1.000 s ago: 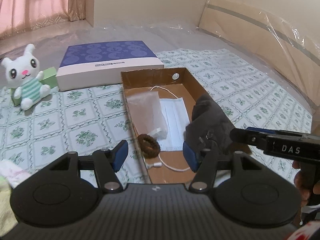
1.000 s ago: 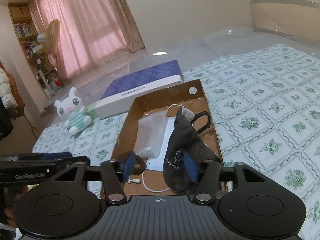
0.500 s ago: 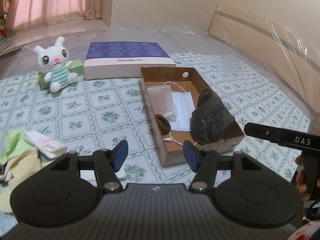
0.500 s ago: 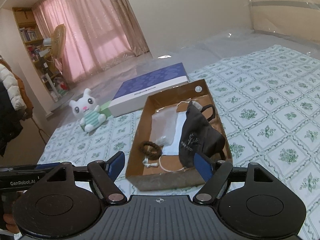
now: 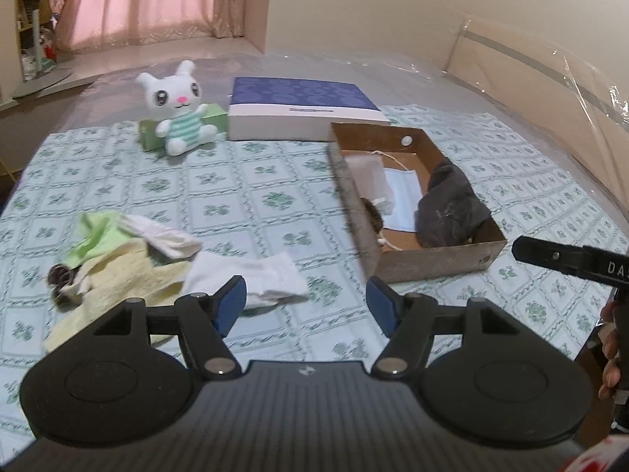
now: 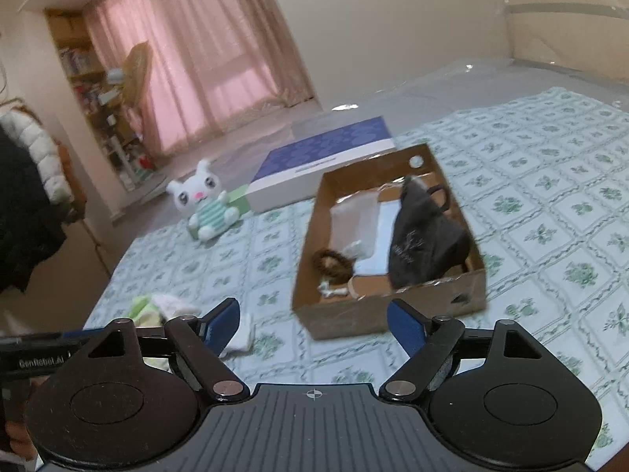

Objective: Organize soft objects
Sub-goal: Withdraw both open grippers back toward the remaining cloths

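Both grippers, left (image 5: 306,302) and right (image 6: 313,323), are seen opening, empty, before the cardboard box (image 6: 387,312) where a dark mask (image 6: 422,244) is laid.

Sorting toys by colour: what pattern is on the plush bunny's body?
Green and white stripes on the plush bunny, clearest in the left wrist view.

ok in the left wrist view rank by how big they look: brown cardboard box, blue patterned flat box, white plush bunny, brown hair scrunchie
1. Brown cardboard box
2. Blue patterned flat box, though it lies farther away, so this is unsure
3. White plush bunny
4. Brown hair scrunchie, partly hidden

Pink curtains (image 6: 204,59) glow — bookshelf (image 6: 84,70) beside them.
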Tool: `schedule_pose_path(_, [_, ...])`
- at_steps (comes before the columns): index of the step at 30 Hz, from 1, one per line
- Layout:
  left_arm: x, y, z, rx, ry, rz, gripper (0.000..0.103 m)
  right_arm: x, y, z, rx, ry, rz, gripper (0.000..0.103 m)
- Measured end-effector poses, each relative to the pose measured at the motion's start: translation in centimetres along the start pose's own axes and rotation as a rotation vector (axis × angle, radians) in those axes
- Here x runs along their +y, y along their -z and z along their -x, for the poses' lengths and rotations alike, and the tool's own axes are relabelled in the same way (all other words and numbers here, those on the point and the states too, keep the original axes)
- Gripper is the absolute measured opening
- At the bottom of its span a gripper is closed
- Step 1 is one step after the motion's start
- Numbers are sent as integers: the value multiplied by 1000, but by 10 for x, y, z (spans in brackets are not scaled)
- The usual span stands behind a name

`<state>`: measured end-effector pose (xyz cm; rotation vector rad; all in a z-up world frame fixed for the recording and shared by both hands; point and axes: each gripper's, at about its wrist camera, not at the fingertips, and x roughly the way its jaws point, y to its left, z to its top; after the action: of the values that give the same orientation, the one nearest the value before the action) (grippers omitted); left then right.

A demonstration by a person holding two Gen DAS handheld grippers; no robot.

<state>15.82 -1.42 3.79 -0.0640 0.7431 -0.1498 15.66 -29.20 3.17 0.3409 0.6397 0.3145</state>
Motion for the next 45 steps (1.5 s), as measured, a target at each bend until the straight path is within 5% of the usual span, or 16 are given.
schedule_pose_path(23, [49, 47, 49, -14, -144, 80, 71, 44, 34, -12, 131, -127, 52, 86])
schedule_pose_path(45, [97, 63, 51, -1, -271, 153, 70, 98, 56, -68, 184, -217, 272, 86])
